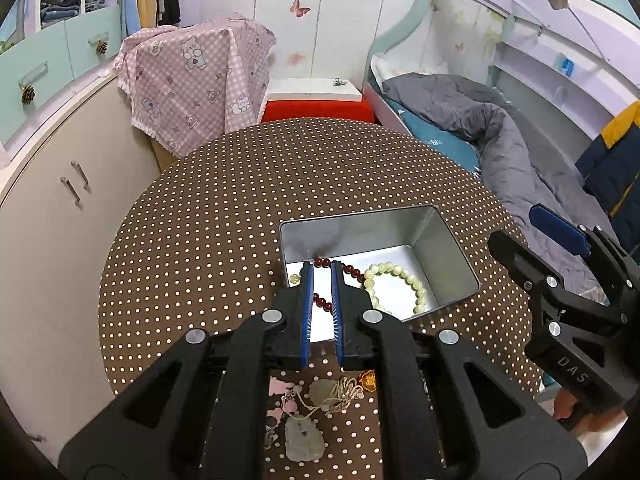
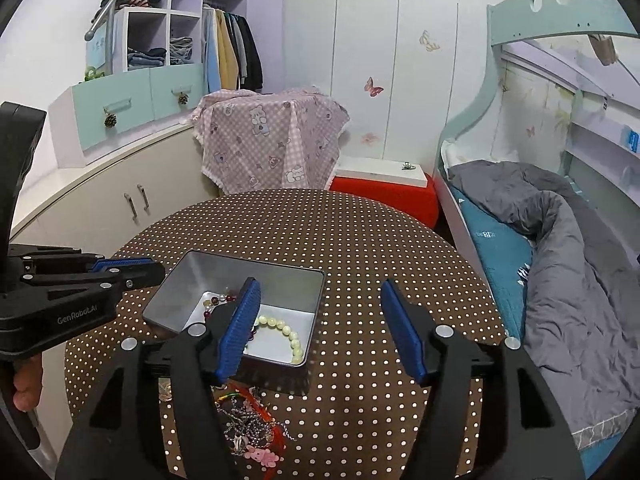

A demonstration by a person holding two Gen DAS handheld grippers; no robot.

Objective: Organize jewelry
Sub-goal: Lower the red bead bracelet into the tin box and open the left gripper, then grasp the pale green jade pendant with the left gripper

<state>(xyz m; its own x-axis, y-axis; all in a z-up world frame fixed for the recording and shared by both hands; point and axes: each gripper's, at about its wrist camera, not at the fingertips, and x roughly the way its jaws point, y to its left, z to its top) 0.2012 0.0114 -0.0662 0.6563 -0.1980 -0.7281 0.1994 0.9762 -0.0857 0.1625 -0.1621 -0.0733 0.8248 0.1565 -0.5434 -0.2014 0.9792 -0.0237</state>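
Note:
An open metal tin stands on the round polka-dot table. Inside it lie a pale green bead bracelet and a dark red bead bracelet. My left gripper hangs over the tin's near left corner, jaws a little apart. The red beads lie on the tin floor below the gap, and the pads do not press on them. My right gripper is wide open over the tin's right side, holding nothing. Loose jewellery lies in front of the tin: a jade pendant and tangled chains.
A bed with a grey duvet runs along the right of the table. Behind the table are a red stool carrying a white box and something draped in pink checked cloth. Beige cabinets stand to the left.

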